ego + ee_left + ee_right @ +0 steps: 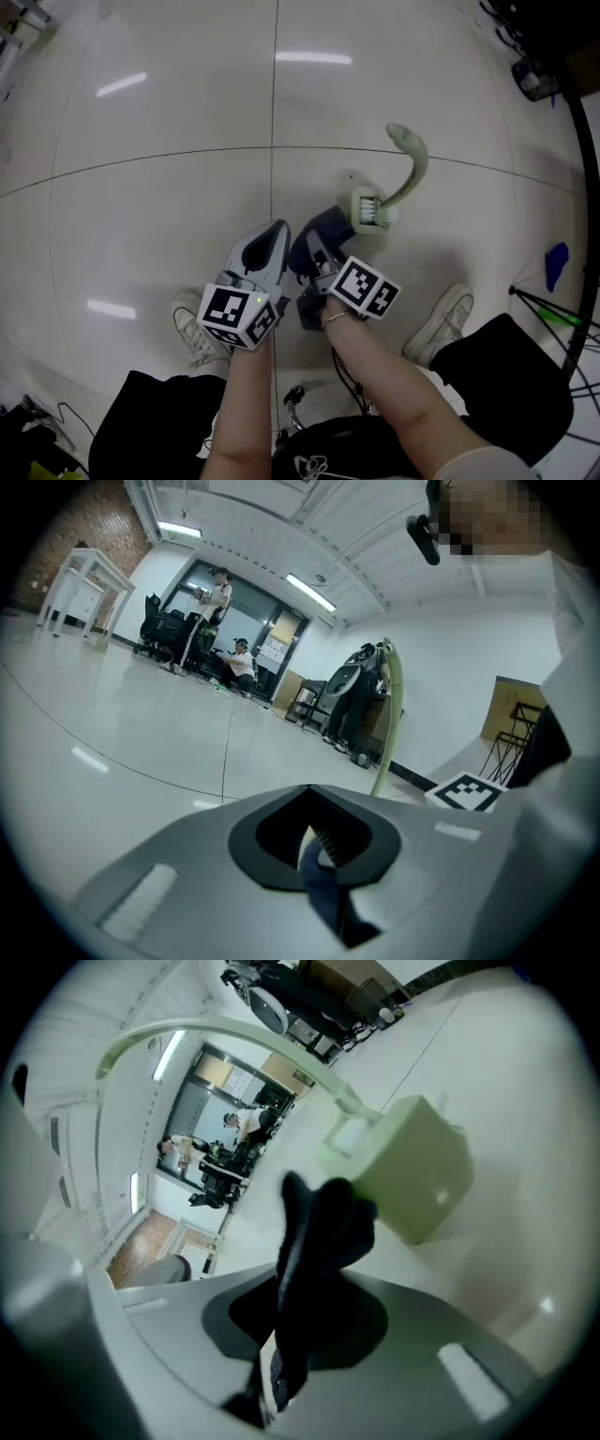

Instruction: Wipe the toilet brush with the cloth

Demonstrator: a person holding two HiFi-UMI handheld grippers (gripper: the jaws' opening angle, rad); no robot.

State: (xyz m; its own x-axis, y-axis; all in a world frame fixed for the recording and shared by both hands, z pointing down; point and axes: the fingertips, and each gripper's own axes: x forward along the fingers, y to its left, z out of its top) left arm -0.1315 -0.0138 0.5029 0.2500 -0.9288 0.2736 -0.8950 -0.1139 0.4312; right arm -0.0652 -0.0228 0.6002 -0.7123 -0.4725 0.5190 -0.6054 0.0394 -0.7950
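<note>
Head view: looking down on white tile floor point(159, 187). On it, right of centre: pale green toilet brush point(372, 208), bristle head nearest, curved handle pointing away. Side by side just short of the brush head: left gripper point(278, 231) and right gripper point(315, 255). Dark blue cloth point(317, 232) bunched at the right one's tip, close to the bristles; contact unclear from here.

Left gripper view: jaws pinched shut on a thin strip of the cloth point(324, 892), tail hanging back toward the camera. Handle of the toilet brush point(389, 724) upright beyond, right of centre.

Right gripper view: jaws clamped on the bulk of the cloth point(319, 1232), wad sticking out forward, up against the green head block of the toilet brush point(417, 1176). Handle arching across the top.
</note>
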